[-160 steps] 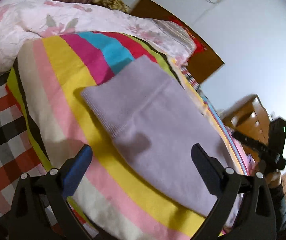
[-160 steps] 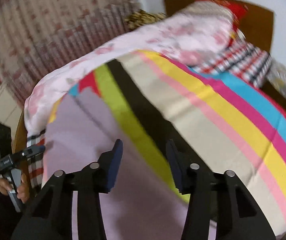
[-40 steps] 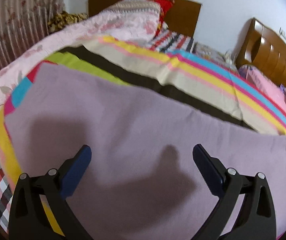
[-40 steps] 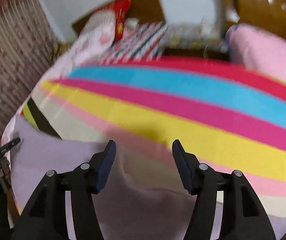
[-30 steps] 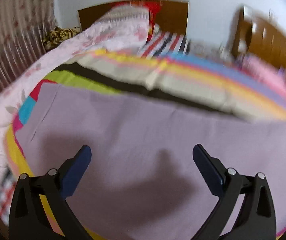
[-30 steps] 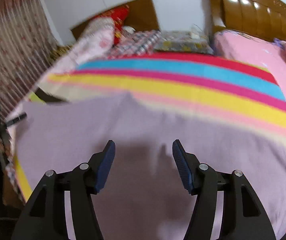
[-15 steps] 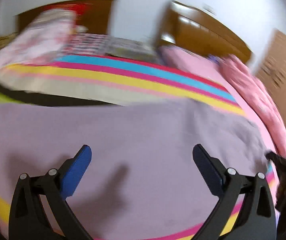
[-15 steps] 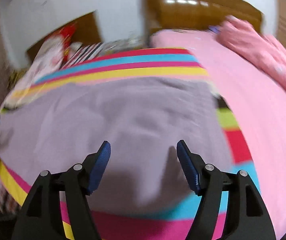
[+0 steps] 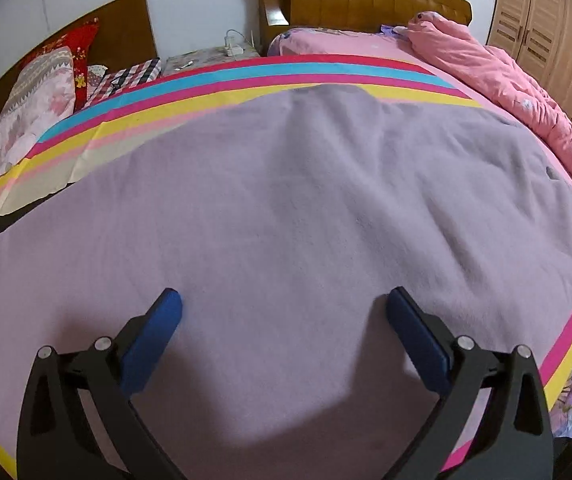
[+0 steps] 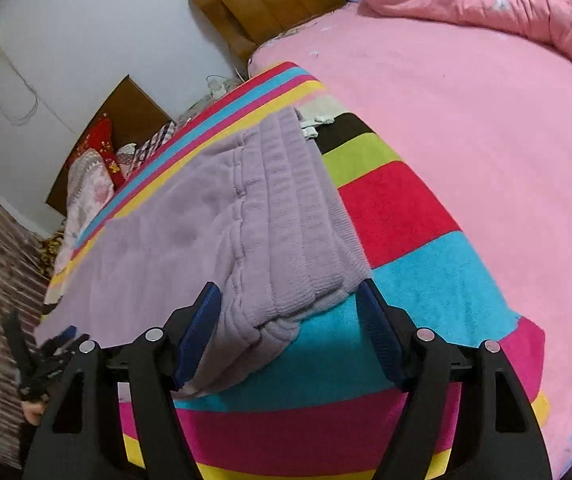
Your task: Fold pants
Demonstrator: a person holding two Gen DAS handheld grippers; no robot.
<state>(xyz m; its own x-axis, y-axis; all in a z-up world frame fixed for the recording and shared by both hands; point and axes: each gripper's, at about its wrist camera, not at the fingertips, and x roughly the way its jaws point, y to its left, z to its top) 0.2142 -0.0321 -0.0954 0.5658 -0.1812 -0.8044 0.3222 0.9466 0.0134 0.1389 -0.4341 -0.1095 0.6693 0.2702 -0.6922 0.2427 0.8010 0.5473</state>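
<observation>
Lilac knit pants lie spread flat on a striped blanket on the bed. My left gripper is open and empty, hovering over the middle of the pants. In the right wrist view the ribbed waistband end of the pants points at me. My right gripper is open, its jaws either side of the waistband's near corner, not closed on it. The left gripper shows far left in that view.
A pink sheet covers the bed right of the blanket, with a bunched pink quilt behind. A wooden headboard, pillows and a wardrobe stand beyond. The blanket's edge drops off near me.
Both grippers swung right along the pants, from the leg end toward the waistband. The right gripper dropped low to the waistband corner and opened slightly wider. The left stayed open.
</observation>
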